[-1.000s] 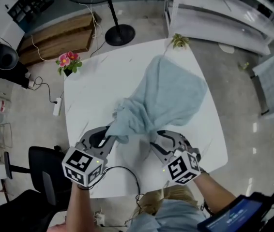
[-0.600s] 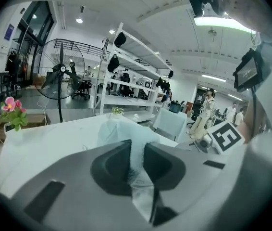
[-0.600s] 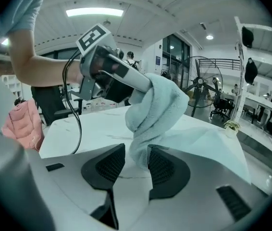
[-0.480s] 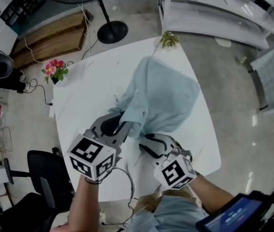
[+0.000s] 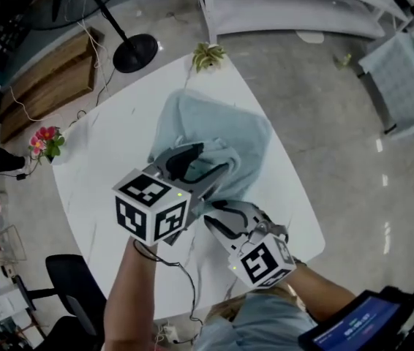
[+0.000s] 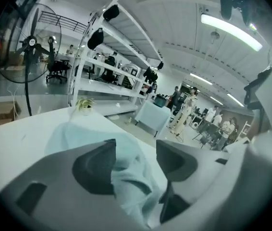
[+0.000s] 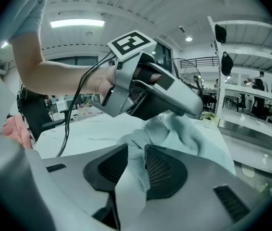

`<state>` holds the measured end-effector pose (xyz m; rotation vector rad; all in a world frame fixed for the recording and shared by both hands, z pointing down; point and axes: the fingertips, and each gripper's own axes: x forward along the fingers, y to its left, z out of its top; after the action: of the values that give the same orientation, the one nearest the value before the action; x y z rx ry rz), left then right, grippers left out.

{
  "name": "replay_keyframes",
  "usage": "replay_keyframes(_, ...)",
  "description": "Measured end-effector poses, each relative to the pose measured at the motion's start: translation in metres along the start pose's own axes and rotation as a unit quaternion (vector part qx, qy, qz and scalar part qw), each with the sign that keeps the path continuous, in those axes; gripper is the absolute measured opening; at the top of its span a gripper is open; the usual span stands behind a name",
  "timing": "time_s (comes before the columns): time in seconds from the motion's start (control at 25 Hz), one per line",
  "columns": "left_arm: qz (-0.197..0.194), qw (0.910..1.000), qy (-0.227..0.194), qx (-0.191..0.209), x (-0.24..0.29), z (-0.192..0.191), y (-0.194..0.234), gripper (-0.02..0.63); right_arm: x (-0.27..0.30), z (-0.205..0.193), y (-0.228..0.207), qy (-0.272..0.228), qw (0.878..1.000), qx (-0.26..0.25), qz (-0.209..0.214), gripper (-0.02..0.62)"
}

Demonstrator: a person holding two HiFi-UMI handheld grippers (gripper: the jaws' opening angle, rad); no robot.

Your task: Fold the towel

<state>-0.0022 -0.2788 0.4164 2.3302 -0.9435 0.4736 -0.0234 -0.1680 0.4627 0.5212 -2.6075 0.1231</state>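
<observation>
Left gripper (image 6: 136, 149) jaws opened round towel (image 5: 221, 126); right gripper (image 7: 136, 154) closing onto it.

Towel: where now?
Towel: head view centre, on the table near the plant; near end lies between the just-opened jaws of the left gripper and is pinched by the right gripper, jaws just closing.
</observation>
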Motion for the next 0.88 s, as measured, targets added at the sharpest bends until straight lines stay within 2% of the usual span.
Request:
replay_keyframes(0.12, 0.006, 0.9988, -0.048, 0.001, -0.021, 0.016, 0.001, 0.282, -0.011, -0.012, -0.015, 0.006, 1.000, 0.013, -0.016, 0.117)
replay_keyframes(0.2, 0.033, 0.9965, -0.076, -0.008, -0.048, 0.022, 0.010, 0.284, -0.018, -0.014, -0.022, 0.007, 0.999, 0.019, -0.026, 0.110)
replay_keyframes(0.28, 0.068, 0.9938, -0.086, -0.017, -0.071, 0.016, 0.022, 0.282, -0.023, -0.007, -0.029, 0.001, 0.999, 0.016, -0.037, 0.110)
replay_keyframes(0.44, 0.135, 0.9873, -0.079, -0.029, -0.104, -0.016, 0.038, 0.281, -0.024, 0.036, -0.040, -0.027, 0.998, -0.024, -0.047, 0.112)
replay_keyframes(0.52, 0.152, 0.9835, -0.085, -0.048, -0.118, -0.030, 0.039, 0.281, -0.016, 0.063, -0.039, -0.039, 0.997, -0.051, -0.040, 0.118)
replay_keyframes(0.6, 0.166, 0.9786, -0.099, -0.071, -0.130, -0.040, 0.038, 0.279, 0.001, 0.088, -0.035, -0.045, 0.997, -0.064, -0.028, 0.152)
replay_keyframes(0.72, 0.185, 0.9699, -0.121, -0.102, -0.148, -0.053, 0.035, 0.274, 0.037, 0.098, -0.031, -0.022, 0.996, -0.078, -0.025, 0.189)
replay_keyframes(0.88, 0.214, 0.9574, -0.142, -0.132, -0.176, -0.071, 0.031, 0.264, 0.079, 0.071, -0.037, 0.042, 0.993, -0.102, -0.040, 0.217)
